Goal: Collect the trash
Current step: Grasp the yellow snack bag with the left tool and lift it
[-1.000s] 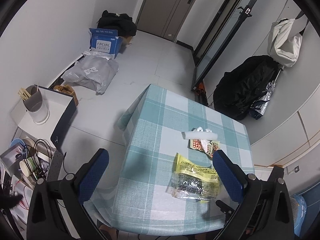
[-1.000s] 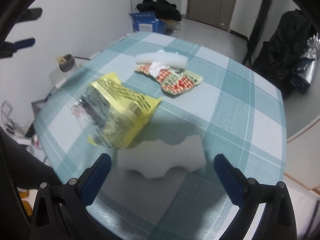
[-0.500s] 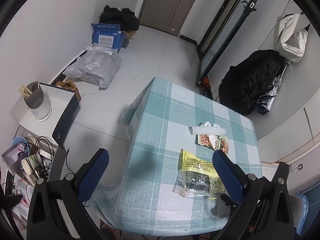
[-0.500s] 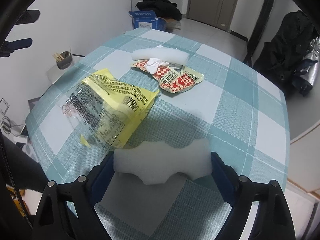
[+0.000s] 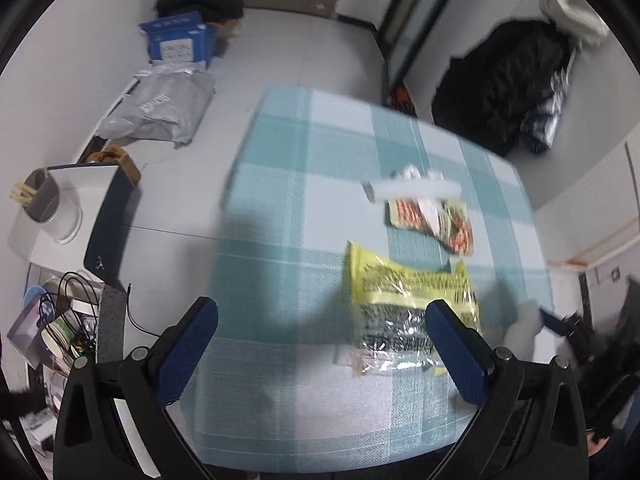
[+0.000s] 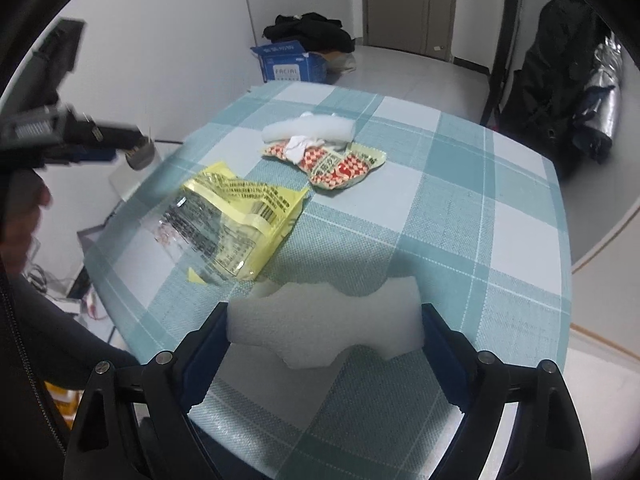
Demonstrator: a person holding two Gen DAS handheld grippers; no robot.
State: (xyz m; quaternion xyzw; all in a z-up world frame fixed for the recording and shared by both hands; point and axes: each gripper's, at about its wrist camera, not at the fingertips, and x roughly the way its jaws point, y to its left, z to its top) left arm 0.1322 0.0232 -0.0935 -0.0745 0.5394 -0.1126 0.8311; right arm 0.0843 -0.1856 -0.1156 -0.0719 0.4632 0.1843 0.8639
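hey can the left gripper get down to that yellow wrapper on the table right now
Probably yes. The left gripper has open, empty jaws, and the yellow wrapper lies flat on the table just ahead, uncovered. The right gripper is off beside it, clamped on a foam piece.

Tablecloth [image 6: 472,216] I read as teal-and-white plaid, thin white lines crossing the teal. Foam piece [image 6: 324,324] plain white. Snack bag [image 6: 236,216] yellow with black print, clear panel. Second wrapper [image 6: 340,164] red-and-white checked, pale yellow edge. Foam roll [image 6: 312,130] white. My gripper pads [image 5: 188,352] blue, frames black. Floor box [image 6: 286,65] blue.
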